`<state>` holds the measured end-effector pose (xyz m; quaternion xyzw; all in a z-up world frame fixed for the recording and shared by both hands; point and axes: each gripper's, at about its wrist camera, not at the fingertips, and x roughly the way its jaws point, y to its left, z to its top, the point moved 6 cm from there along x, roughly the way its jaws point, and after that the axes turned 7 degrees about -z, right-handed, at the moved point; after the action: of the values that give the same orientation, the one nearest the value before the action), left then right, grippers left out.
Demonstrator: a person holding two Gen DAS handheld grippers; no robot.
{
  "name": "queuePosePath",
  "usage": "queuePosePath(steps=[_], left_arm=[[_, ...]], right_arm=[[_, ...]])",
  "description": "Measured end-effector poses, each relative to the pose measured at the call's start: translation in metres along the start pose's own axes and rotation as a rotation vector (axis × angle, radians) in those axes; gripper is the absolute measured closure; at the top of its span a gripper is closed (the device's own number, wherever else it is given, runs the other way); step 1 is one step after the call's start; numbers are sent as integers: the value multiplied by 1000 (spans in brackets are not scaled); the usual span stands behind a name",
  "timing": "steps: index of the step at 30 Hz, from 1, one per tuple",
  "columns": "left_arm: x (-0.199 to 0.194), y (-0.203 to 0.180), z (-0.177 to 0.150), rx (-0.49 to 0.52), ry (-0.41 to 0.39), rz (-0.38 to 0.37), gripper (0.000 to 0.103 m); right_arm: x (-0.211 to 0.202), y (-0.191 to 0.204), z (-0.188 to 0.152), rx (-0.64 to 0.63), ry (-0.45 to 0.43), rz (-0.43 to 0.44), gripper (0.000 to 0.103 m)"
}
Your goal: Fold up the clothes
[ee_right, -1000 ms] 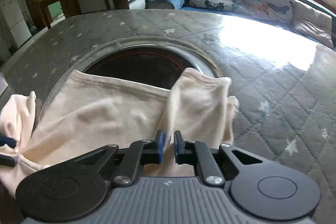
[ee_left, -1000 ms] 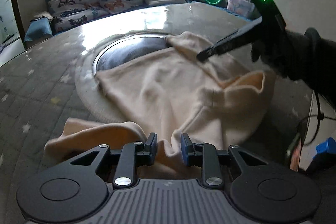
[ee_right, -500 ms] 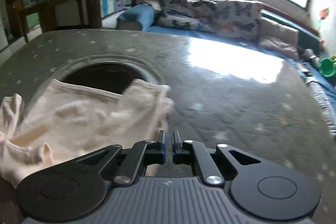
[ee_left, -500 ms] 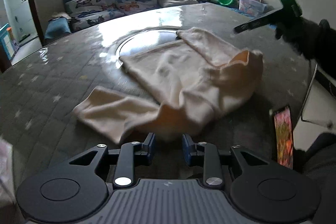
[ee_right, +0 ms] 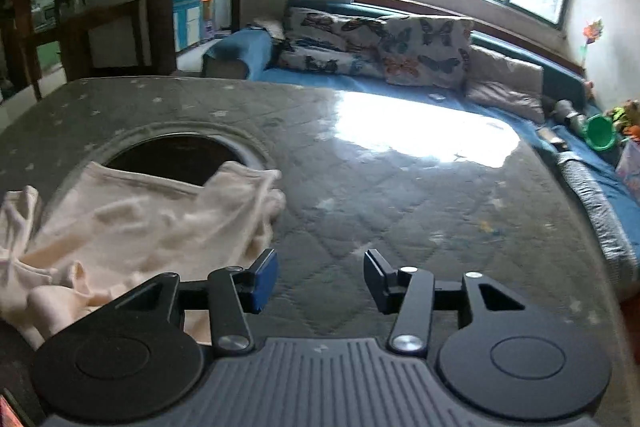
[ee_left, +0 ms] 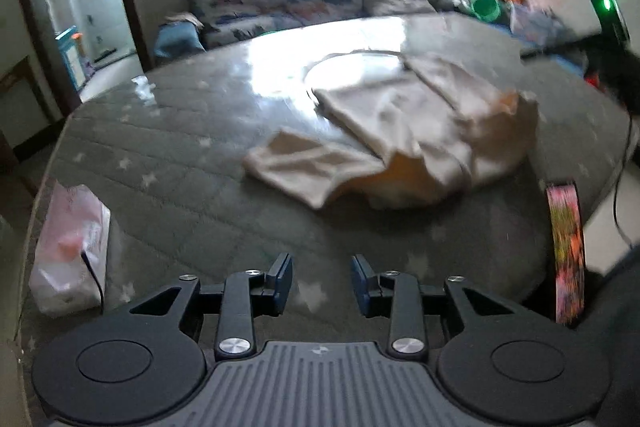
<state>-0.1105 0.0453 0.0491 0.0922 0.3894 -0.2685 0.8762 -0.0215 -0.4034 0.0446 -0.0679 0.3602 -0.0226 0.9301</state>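
Note:
A cream garment [ee_left: 404, 131] lies loosely folded on the grey quilted round table [ee_left: 180, 179], partly over the dark round centre [ee_right: 176, 157]. In the right wrist view the same garment [ee_right: 132, 223] fills the lower left. My left gripper [ee_left: 321, 281] is open and pulled back well short of the cloth, with bare quilt between its fingers. The right gripper [ee_right: 320, 277] stands open beside the garment's right edge, holding nothing. At the far right of the left wrist view, the right gripper's body shows a green light [ee_left: 606, 5].
A white plastic-wrapped pack [ee_left: 72, 247] with a black cable lies at the table's left edge. A colourful phone [ee_left: 566, 247] stands at the right edge. A blue sofa with butterfly cushions [ee_right: 380, 47] and a green bucket [ee_right: 598, 133] line the far side.
Both grippers let go of the garment and drew back from it. The right gripper went from shut to open. The left gripper backed away toward the table's near edge.

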Motion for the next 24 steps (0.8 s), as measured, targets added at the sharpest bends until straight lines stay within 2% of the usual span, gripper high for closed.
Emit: queuePosePath(steps=[5, 11, 13, 20, 23, 24], left_arm=[[27, -15, 30, -10, -70, -83, 67], [77, -52, 68, 58, -76, -196, 67], [92, -61, 78, 83, -70, -222, 64], [127, -77, 85, 118, -30, -278, 63], [135, -80, 84, 128, -18, -298, 63], [138, -81, 84, 132, -14, -304, 63]], right_arm=[[20, 31, 4, -19, 18, 60, 56], [44, 59, 20, -12, 29, 124, 59], [53, 70, 25, -10, 33, 149, 59], [85, 102, 29, -21, 76, 207, 60], [96, 111, 27, -26, 100, 218, 63], [99, 113, 25, -28, 108, 218, 66]])
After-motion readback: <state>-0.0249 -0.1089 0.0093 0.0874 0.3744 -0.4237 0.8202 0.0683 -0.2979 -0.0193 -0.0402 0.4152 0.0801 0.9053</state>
